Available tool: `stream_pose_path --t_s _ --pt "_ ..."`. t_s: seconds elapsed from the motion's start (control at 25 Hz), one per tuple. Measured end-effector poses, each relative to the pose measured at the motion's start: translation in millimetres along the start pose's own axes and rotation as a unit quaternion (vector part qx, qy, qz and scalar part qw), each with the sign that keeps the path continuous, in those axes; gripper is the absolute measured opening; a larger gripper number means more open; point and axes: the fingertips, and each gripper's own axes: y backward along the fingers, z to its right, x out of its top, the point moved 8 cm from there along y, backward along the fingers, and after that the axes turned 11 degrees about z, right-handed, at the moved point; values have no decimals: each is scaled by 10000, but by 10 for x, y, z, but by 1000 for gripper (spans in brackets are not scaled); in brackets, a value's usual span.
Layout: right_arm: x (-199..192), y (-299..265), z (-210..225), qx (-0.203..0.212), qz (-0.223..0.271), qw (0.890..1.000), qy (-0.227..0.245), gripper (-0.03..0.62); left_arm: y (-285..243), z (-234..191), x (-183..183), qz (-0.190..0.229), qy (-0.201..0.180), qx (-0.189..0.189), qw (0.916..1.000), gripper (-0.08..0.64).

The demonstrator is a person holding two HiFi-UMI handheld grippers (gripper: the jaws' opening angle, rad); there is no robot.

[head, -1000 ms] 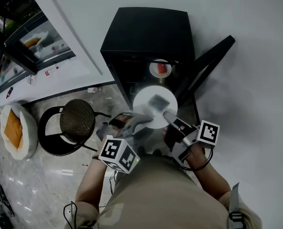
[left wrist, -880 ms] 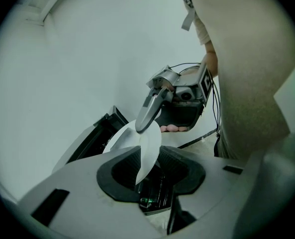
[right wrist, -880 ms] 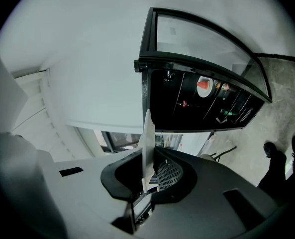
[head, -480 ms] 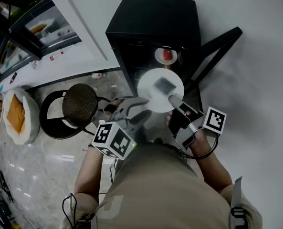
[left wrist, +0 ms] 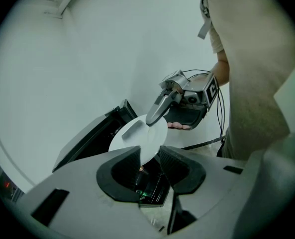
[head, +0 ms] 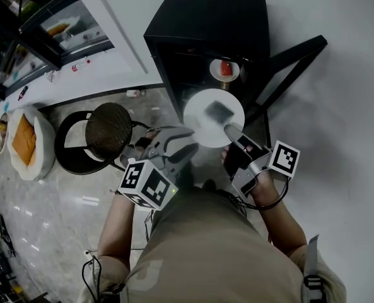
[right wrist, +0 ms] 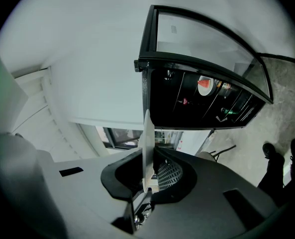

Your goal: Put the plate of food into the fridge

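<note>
Fridge (head: 205, 17) holds bowl (head: 214, 72); plate (head: 199, 124) bears food (head: 218, 112), apparently.

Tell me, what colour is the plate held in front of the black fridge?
The plate is white, with a grey item on it; the head view shows it best.

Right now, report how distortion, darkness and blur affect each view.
Head view: fisheye bends the black fridge and wall; the food on the white plate is a soft grey patch. Left gripper view: black round vignette, plate a featureless white. Right gripper view: fridge edges bow, interior nearly black, plate seen edge-on.
</note>
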Motion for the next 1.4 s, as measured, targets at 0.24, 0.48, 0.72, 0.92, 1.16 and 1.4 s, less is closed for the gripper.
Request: stream_pose_path --t_s 0.24,0.48,0.72,0.92,1.16,1.4 --pt "1 2 106 -59 -90 9999 -52 43 115 -87 -58 -28 367 460 9983 123" --pt "-56 -60 134 -35 -243 9997 -75 43 270 -146 -204 -136 911 917 9915 122" --pt "-151 -116 115 -58 -247 9997 24 43 432 -320 -389 176 1835 1322 9739 121" --pt "-250 -224 134 -2 -232 9997 49 43 464 -385 -632 475 2379 1323 9611 122" --pt "-456 -366 163 -118 -201 9996 170 43 633 -425 -910 828 2847 1286 9463 136" --pt "-701 -535 133 -175 -246 9990 334 43 784 -445 -1156 1157 3340 936 9307 170"
